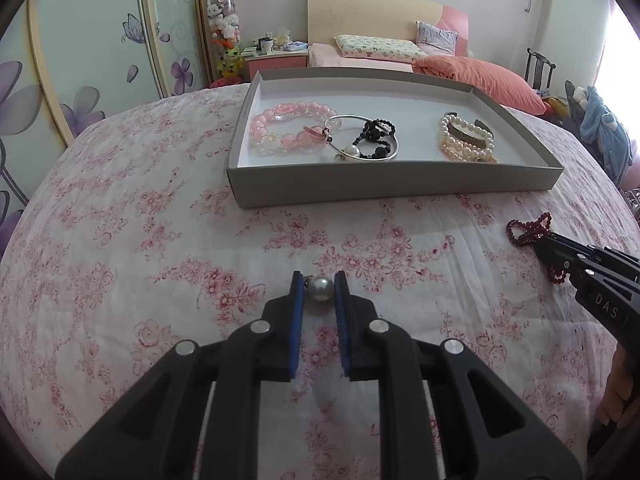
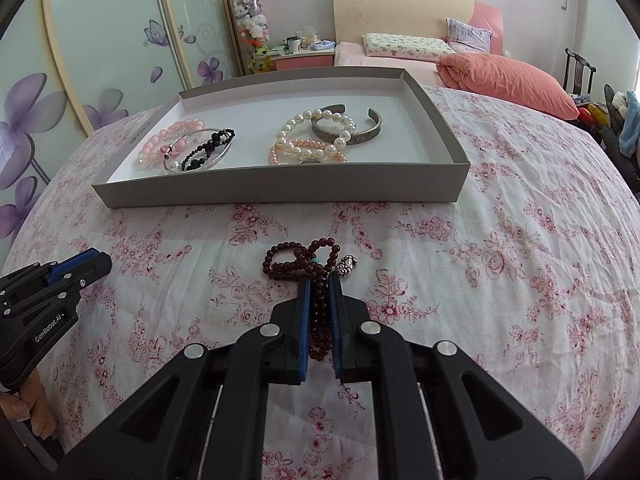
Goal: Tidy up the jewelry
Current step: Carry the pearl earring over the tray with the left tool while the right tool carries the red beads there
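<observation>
Pearl [image 1: 320, 289] sits clamped between the blue pads of the left tongs [image 1: 319, 280], close to their tips, just above the floral cloth [image 1: 160, 240] of the surface. A small metal fitting shows at the pearl's upper left, against the left pad.

Right tongs [image 2: 319, 280] are closed on a dark red bead strand [image 2: 304, 260]. Part of the strand runs down the narrow gap between the pads; the rest lies looped on the cloth just beyond the tips, with a silver charm [image 2: 346, 266] and one turquoise bead beside the loops. In the left view the same tongs [image 1: 538, 242] enter from the right edge, red beads at their tip.

Beyond both, well apart from either tongs, a shallow grey tray [image 1: 396, 184] rests on the cloth. It holds a pink bead bracelet [image 1: 280, 128] at left, a silver bangle [image 1: 360, 138] overlapping black beads [image 1: 378, 136], and at right white and pink pearl strands [image 2: 304, 136] touching a metal cuff [image 2: 352, 130].

A hand [image 2: 32, 408] grips the left tongs' handle at the right view's lower left.
</observation>
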`<control>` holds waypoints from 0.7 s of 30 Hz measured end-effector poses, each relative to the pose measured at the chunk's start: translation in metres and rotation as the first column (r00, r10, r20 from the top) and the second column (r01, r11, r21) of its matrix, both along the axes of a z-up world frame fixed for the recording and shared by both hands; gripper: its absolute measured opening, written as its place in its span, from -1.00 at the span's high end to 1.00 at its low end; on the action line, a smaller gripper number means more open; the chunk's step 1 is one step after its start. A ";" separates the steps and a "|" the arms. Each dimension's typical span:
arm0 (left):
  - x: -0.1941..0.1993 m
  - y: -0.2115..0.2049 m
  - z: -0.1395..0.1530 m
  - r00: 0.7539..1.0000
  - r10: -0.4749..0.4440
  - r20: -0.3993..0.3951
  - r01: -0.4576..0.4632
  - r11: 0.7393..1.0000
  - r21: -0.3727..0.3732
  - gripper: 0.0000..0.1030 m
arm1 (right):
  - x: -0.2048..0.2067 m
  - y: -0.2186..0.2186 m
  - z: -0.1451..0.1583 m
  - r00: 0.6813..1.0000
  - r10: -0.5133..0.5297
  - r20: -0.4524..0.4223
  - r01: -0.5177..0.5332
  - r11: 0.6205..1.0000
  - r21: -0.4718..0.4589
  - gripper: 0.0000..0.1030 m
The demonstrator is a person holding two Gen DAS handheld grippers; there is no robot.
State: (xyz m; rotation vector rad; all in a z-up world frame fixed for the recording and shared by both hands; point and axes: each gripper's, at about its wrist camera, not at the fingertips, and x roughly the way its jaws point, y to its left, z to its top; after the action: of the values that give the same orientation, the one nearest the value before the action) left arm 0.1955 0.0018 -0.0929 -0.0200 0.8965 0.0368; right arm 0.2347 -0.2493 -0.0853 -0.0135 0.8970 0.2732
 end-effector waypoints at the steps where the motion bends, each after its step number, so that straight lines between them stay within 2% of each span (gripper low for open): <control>1: 0.000 0.000 0.000 1.000 0.000 0.000 0.000 1.000 0.001 0.69 | 0.000 0.000 0.000 1.000 0.000 0.000 0.000 1.000 0.000 0.81; 21: 0.000 0.000 -0.001 1.000 -0.001 0.001 0.001 1.000 -0.007 0.69 | 0.000 0.000 0.000 1.000 0.000 -0.001 0.000 1.000 0.003 0.81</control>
State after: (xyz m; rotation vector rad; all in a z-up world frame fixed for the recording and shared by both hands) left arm 0.1951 0.0016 -0.0937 -0.0256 0.8960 0.0324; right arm 0.2346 -0.2492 -0.0853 -0.0104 0.8975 0.2748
